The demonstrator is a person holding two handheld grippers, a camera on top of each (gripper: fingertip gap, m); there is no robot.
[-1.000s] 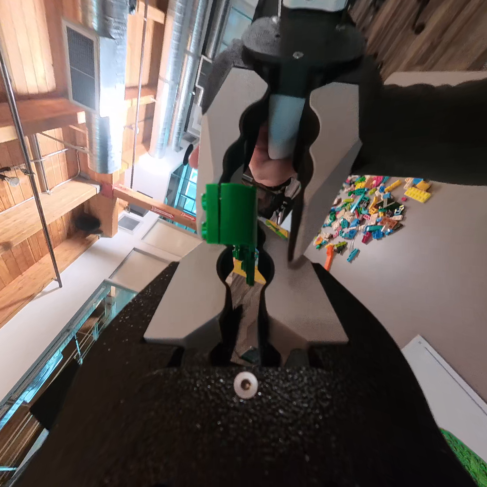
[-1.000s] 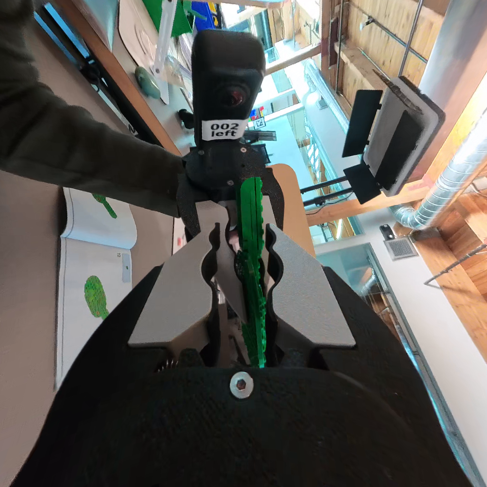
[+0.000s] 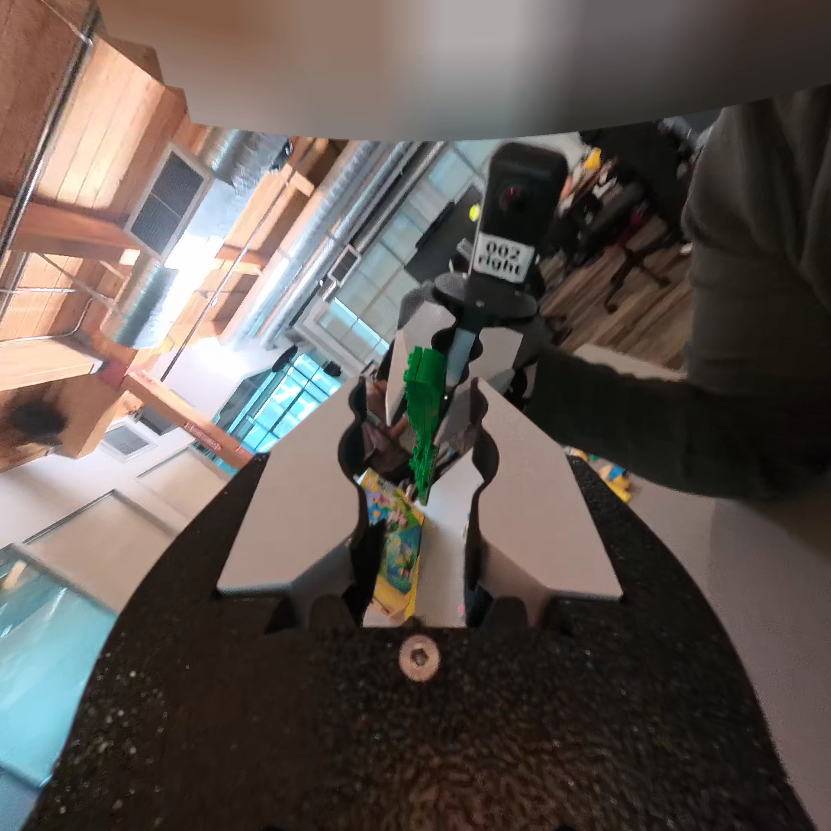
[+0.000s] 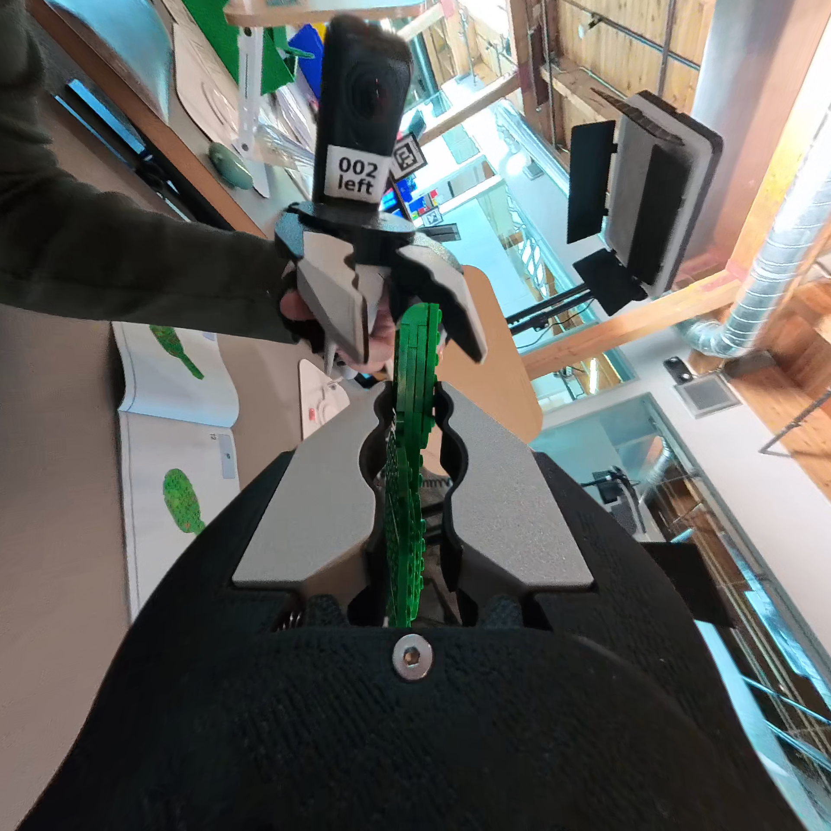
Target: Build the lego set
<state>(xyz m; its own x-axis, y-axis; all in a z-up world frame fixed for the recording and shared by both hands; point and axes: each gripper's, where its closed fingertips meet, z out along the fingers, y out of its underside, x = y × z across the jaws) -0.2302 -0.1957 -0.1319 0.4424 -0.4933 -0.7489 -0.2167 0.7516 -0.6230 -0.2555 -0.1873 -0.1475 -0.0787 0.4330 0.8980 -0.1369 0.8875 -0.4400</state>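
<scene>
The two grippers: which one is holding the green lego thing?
The right gripper grips the green lego piece. The left gripper is open with nothing between its fingers.

We hold our right gripper clamped and our left gripper spread wide, tips facing each other, just apart.

Grey-beige table seen tilted, open instruction booklet laid flat on it, yellow set box and scattered loose bricks glimpsed on its surface
</scene>
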